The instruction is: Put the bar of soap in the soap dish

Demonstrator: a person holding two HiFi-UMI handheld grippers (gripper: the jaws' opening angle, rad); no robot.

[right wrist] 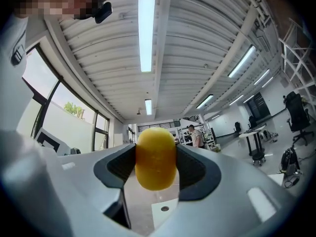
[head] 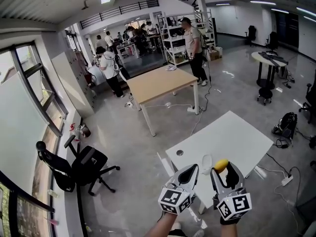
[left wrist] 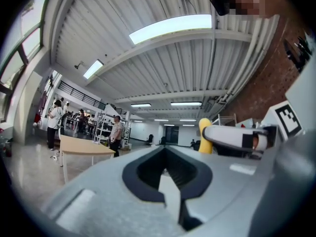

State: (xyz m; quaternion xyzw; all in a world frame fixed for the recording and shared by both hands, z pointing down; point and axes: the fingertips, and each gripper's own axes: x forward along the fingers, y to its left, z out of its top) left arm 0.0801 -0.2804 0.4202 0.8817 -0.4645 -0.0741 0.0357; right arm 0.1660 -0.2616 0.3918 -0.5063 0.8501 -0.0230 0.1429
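Item: bar of soap [right wrist: 155, 157], yellow, rounded; clamped between the jaws of the right gripper [head: 223, 169], held in the air above the white table [head: 237, 132]
Left gripper [left wrist: 165, 151]: jaws together, nothing in them
Soap dish [head: 207, 163]: pale, on the table, apparently empty
Risks: the smooth, curved soap may squirt from so narrow a grip; released from up here, it would likely bounce out or knock the light dish aside

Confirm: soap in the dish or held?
Held: the yellow bar of soap sits pinched between the jaws of the right hand-held gripper.
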